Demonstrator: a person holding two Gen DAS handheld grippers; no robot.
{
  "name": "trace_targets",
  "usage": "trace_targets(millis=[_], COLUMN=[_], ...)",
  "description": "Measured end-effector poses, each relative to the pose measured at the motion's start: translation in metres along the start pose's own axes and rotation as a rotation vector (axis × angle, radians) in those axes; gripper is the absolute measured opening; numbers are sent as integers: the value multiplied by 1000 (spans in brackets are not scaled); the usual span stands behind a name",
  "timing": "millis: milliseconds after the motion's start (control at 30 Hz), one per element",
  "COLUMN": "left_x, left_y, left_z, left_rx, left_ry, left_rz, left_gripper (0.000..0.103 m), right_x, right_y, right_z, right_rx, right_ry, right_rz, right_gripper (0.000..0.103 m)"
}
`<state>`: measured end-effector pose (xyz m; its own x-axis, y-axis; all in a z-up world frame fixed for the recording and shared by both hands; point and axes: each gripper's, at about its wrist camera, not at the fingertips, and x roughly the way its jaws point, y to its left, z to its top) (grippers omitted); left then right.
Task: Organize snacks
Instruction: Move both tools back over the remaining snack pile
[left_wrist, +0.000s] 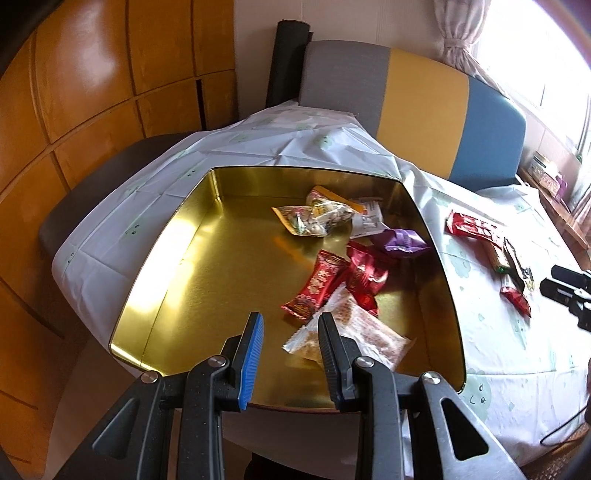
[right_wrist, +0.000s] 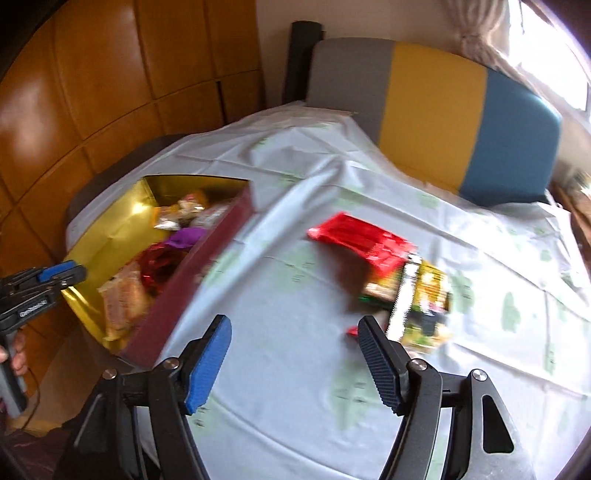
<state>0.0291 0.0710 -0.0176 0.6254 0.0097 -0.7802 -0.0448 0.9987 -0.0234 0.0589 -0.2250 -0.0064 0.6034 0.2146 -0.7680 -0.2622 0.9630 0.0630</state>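
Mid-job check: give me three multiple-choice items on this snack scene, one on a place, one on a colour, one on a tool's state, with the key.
1. Where does the purple snack packet lie?
A. inside the gold tin
B. on the tablecloth
C. on the chair

2. What colour is the tin's outer wall in the right wrist view?
A. green
B. white
C. dark red

3. How is the right tool now?
A. shut on a red packet
B. open and holding nothing
C. shut on the tin's rim

Key: 1 A, the purple packet sits on the gold floor near the tin's right wall. 2 C, the side facing the right camera is dark red. 3 B, its jaws stand wide apart over bare cloth, with the loose packets beyond them.
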Motion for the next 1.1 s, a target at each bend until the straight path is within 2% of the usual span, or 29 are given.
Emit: trace_targets(millis=[300, 433, 567, 733, 1100], left_x=[-1, -1, -1, 2, 16], left_y=[-22, -38, -54, -80, -141], left_z=[2, 6, 11, 16, 32], left_rx=[57, 96, 138, 190, 281], left_ry=[2, 0, 0, 6, 55], left_rz=[-5, -11, -27, -60, -167], left_gripper=[31, 31, 31, 31, 31], right_x=[0, 4, 4, -1, 1], right_y=[-74, -115, -145, -154, -158], right_z=[-11, -20, -26, -29, -29], right_rx=[107, 258, 401, 470, 509], right_ry=[15, 5, 37, 29, 42], right_rz=[-130, -176, -237, -238, -227], right_gripper=[75, 79, 79, 79, 81])
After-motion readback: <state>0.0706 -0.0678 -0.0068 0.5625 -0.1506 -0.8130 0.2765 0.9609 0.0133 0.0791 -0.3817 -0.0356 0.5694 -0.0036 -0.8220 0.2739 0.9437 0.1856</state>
